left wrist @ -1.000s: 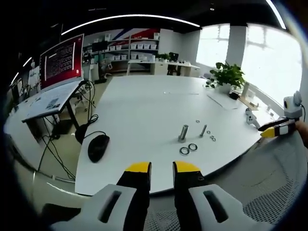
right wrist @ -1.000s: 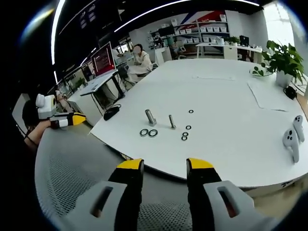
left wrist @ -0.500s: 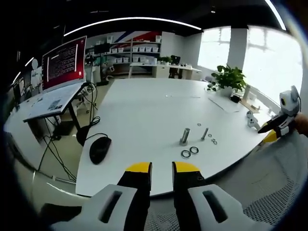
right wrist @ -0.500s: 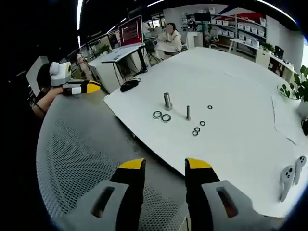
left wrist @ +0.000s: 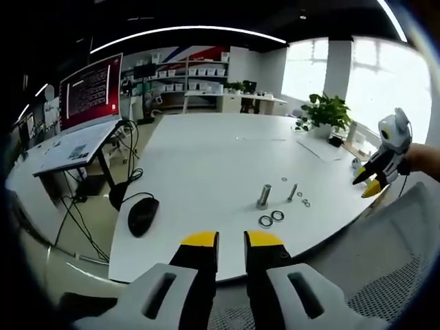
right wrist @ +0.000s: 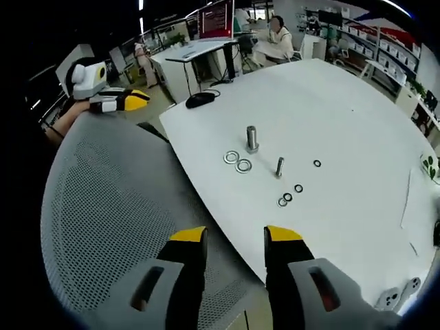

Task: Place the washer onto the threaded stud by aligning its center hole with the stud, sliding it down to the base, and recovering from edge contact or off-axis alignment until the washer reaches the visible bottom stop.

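In the left gripper view, I see my left gripper [left wrist: 229, 238] rising from six o'clock with its yellow-tipped jaws a narrow gap apart and nothing between them. It hangs short of the white table [left wrist: 199, 158], above the near edge. On the table at about four o'clock from centre stands the large threaded stud [left wrist: 265, 195], upright, with a thinner stud [left wrist: 291, 192] just to its right. Two large washers [left wrist: 271, 218] lie flat, touching, just in front of the large stud; small washers [left wrist: 304, 201] sit near the thin one. A black mouse [left wrist: 143, 214] lies at eight o'clock. At three o'clock the right gripper [left wrist: 377, 177] points down toward the table, held in a hand [left wrist: 423, 160].

In the right gripper view, my right gripper [right wrist: 236, 238] has its jaws clearly apart and empty, over a grey mesh chair back [right wrist: 110, 206]. The studs and washers lie at about twelve o'clock from the jaws. The left gripper shows at ten o'clock, held level.
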`<control>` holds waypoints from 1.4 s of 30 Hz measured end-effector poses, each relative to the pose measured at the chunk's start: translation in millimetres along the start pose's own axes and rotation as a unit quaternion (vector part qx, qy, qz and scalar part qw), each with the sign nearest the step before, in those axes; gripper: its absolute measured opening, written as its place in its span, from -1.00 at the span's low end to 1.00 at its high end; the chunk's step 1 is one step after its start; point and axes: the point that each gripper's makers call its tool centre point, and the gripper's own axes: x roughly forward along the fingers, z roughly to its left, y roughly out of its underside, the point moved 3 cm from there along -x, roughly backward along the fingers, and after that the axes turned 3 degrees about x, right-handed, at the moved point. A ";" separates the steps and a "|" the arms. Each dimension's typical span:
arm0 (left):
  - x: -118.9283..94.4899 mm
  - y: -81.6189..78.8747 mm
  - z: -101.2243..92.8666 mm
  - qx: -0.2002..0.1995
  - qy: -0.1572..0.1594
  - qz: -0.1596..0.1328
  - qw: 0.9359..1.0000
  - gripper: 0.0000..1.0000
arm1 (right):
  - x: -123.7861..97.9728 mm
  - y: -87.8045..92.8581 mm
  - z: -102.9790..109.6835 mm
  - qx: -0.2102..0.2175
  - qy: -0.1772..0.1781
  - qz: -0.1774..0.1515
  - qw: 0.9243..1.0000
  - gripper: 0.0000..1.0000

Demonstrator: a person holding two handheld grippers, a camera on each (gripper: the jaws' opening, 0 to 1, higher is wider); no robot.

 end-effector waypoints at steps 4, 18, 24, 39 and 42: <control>-0.5 0.0 0.6 -0.002 -0.001 -0.002 1.000 -0.76 | 12.2 1.4 -4.5 -0.018 -0.007 0.031 0.999 -0.30; 0.5 -1.8 1.3 -0.002 0.000 -0.007 1.000 -0.78 | 52.2 4.5 -32.2 -0.026 -0.013 0.078 0.997 -0.32; 0.6 -2.1 1.2 -0.001 0.000 -0.007 1.000 -0.80 | 67.6 7.0 -41.3 -0.045 -0.009 0.108 0.993 -0.31; 0.4 -1.3 2.1 -0.002 -0.003 -0.004 1.000 -0.80 | 105.4 11.7 -68.0 0.000 -0.008 0.134 0.991 -0.33; 0.2 -1.3 2.3 -0.002 -0.004 -0.004 1.000 -0.80 | 109.9 10.8 -70.9 0.006 -0.005 0.132 0.991 -0.35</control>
